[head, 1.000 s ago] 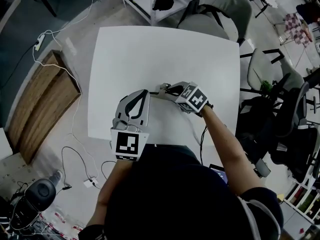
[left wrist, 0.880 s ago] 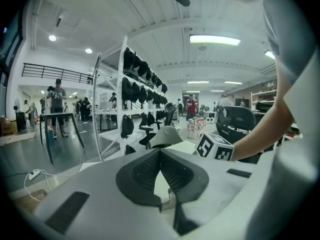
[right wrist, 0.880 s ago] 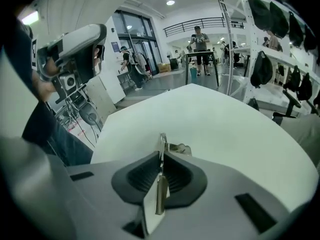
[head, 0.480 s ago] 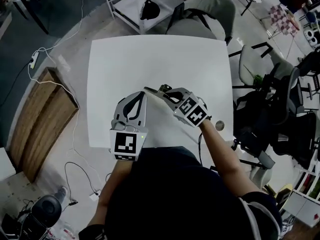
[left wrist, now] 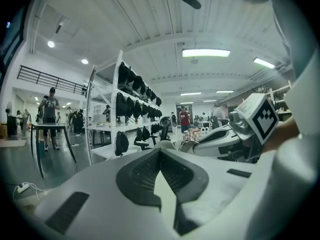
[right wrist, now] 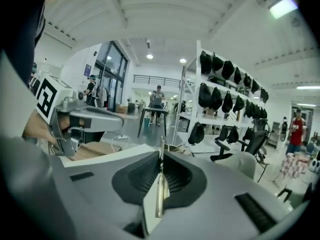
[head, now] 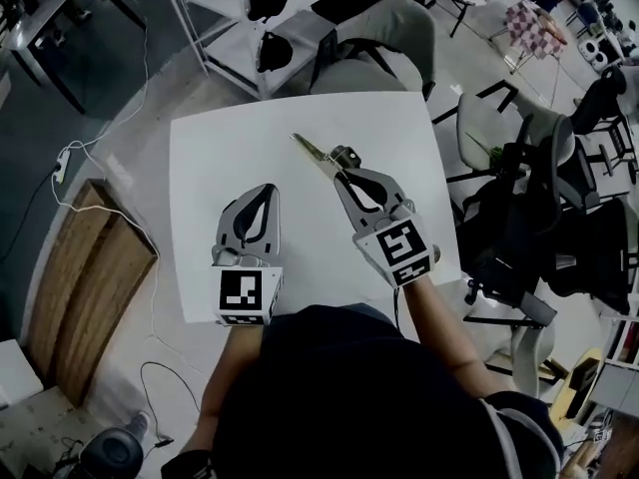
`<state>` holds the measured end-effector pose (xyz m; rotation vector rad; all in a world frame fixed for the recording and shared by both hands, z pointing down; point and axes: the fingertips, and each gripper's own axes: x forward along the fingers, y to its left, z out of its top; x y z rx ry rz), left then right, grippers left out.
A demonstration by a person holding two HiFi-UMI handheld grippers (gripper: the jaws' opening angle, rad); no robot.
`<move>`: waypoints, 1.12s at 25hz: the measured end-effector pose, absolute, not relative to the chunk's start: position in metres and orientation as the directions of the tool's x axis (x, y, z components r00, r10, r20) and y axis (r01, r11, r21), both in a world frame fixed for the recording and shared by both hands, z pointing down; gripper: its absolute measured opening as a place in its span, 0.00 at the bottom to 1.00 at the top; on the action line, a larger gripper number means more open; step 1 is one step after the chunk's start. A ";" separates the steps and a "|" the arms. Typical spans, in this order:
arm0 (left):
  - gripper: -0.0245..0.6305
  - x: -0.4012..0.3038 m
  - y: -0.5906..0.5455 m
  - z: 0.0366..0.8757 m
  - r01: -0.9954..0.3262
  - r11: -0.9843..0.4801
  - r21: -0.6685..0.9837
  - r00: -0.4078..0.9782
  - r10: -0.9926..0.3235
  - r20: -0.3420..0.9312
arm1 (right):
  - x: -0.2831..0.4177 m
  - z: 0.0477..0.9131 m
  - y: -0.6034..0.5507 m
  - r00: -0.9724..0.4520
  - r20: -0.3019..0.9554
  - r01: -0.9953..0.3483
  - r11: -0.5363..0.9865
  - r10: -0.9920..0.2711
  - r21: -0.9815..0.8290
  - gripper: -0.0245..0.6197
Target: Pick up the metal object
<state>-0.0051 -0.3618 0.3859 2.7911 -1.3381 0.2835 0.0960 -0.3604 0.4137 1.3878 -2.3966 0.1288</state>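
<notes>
Figure. Lifting stage, seen from the head view and both gripper views.

The right gripper (head: 341, 160) is over the far half of the square white table (head: 210, 158). Its jaws are pressed together on the thin, flat, brass-coloured metal strip (head: 311, 148). The right gripper view shows the strip edge-on between the pads, its end standing out past the jaw tips. From the head view, most of the strip's length projects beyond the jaws toward the table's far edge. It appears to be clear of the table top, though the gap beneath it cannot be confirmed.

The left gripper (head: 262, 190) is over the near half of the table, beside the right one and apart from it. Its jaws are together with nothing between them.

Judgement of the step in hand: the strip is seized and is being carried up from the table.

To do this well:
- Hold the clamp steady, since the strip looks smooth and narrow and offers the pads little surface.
- Move straight up from the table without turning the wrist. The grip sits near one end, so the long free end would probably act as a lever and work the strip round between the pads.
- Leave the left gripper on the near side of the table, out of the free end's path.
</notes>
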 end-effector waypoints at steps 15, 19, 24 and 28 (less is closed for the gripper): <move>0.07 -0.017 -0.371 0.312 -0.820 -0.570 -0.051 0.567 -0.822 0.058 | 0.124 0.286 -0.346 -0.208 -0.099 -0.963 0.187 -0.973 0.194 0.10; 0.07 -0.019 -0.371 0.305 -0.825 -0.562 -0.062 0.560 -0.827 0.042 | 0.125 0.285 -0.345 -0.185 -0.105 -0.970 0.164 -0.977 0.182 0.10; 0.07 -0.018 -0.370 0.307 -0.822 -0.565 -0.065 0.563 -0.825 0.054 | 0.128 0.285 -0.345 -0.178 -0.108 -0.974 0.159 -0.978 0.163 0.10; 0.07 -0.016 -0.369 0.309 -0.819 -0.569 -0.075 0.565 -0.823 0.063 | 0.131 0.287 -0.345 -0.179 -0.108 -0.974 0.161 -0.978 0.159 0.10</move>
